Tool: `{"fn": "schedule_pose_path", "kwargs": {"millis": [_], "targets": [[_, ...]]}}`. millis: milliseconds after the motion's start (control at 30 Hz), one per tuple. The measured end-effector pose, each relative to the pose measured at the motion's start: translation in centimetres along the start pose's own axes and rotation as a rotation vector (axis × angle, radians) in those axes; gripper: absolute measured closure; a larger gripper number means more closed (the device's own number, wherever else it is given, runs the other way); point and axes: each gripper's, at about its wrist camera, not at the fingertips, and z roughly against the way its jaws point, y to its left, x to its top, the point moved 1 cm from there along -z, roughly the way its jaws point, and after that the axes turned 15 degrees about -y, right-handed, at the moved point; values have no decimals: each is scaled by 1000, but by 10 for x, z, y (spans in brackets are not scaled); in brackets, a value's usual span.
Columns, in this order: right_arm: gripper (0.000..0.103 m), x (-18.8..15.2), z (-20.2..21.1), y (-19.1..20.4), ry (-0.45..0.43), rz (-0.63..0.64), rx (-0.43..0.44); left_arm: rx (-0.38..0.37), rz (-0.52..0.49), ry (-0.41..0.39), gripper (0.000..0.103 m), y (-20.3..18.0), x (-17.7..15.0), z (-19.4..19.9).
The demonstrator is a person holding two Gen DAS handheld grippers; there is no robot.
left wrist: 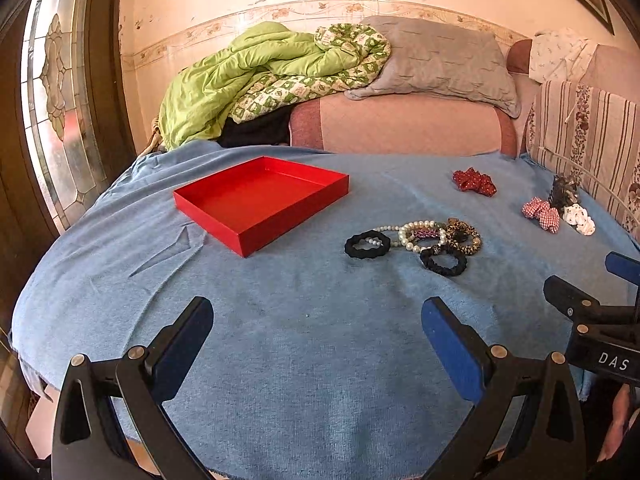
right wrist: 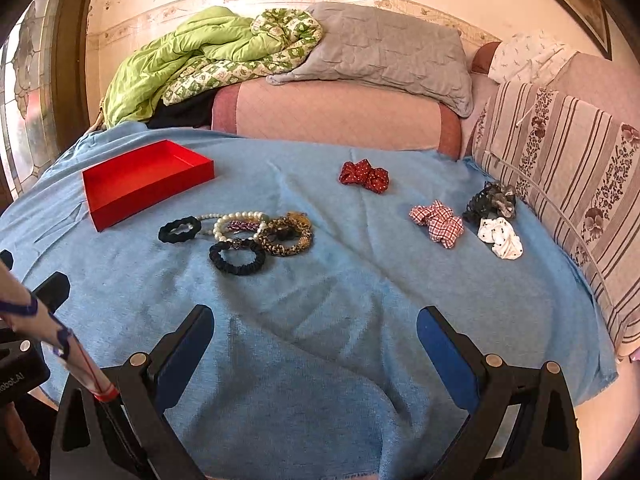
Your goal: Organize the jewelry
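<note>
With both my left gripper and right gripper spread and holding nothing, the red tray sits bare near the blanket's far-left edge, every bracelet and scrunchie unsorted.

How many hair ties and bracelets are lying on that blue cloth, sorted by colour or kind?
Black scrunchies: 2
Leopard-print scrunchie: 1
Pearl bracelets, overlapping: about 2
Purple beaded piece: 1
Red dotted scrunchie: 1
Red checked scrunchie: 1
White scrunchie: 1
Dark lacy scrunchie: 1
Total: about 10, none yet in the red box.
</note>
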Motion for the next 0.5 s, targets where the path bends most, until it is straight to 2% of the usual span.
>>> {"fn": "schedule_pose_path", "kwargs": {"millis": [500], "targets": [[0, -4, -8, -6, 21, 9, -5, -20, -15, 14, 0, -8, -6, -5]]}}
